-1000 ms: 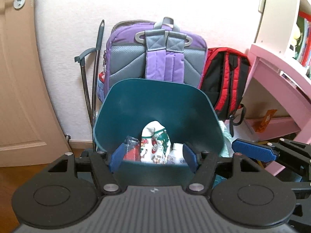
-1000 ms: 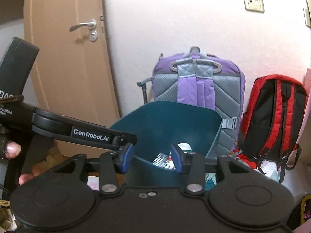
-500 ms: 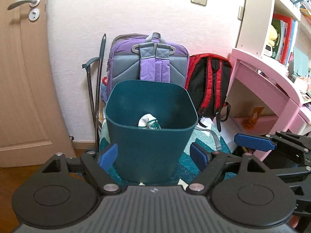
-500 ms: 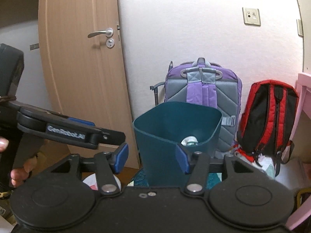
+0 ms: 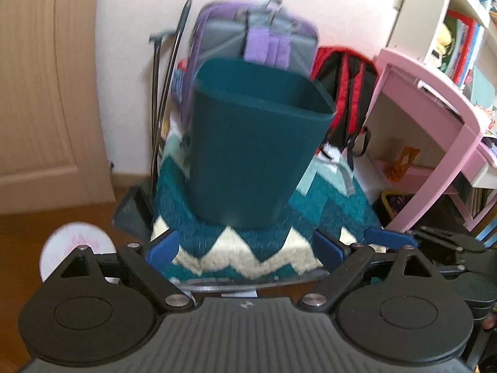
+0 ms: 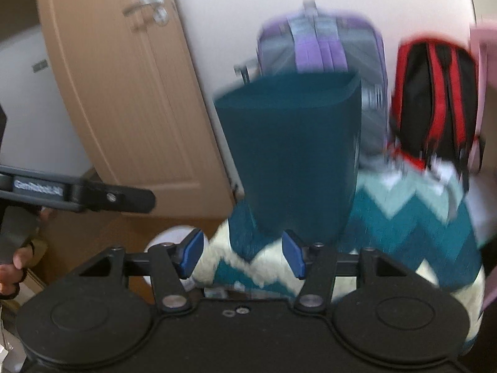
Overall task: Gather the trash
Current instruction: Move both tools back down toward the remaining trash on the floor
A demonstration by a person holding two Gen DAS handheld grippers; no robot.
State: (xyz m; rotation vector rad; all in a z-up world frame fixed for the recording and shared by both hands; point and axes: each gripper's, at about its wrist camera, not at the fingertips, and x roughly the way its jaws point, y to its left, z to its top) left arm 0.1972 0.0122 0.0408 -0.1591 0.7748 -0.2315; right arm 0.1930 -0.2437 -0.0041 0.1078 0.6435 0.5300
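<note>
A dark teal trash bin (image 5: pixel 251 143) stands on a teal and white zigzag rug (image 5: pixel 248 248); it also shows in the right wrist view (image 6: pixel 295 161). Its inside is hidden from here. My left gripper (image 5: pixel 245 251) is open and empty, low over the rug in front of the bin. My right gripper (image 6: pixel 243 253) is open and empty, also low before the bin, and its blue fingertip (image 5: pixel 388 238) shows at the right of the left wrist view. A white round disc (image 5: pixel 76 253) lies on the wooden floor at the left.
A purple backpack (image 5: pixel 254 40) and a red and black backpack (image 5: pixel 348 87) lean on the wall behind the bin. A wooden door (image 5: pixel 40 93) is left. A pink desk (image 5: pixel 435 118) with shelves is right. A dark dustpan (image 5: pixel 132 214) sits by the rug.
Both grippers have pulled back and dropped low, away from the bin. The trash inside the bin is no longer visible. Both views are blurred by motion.
</note>
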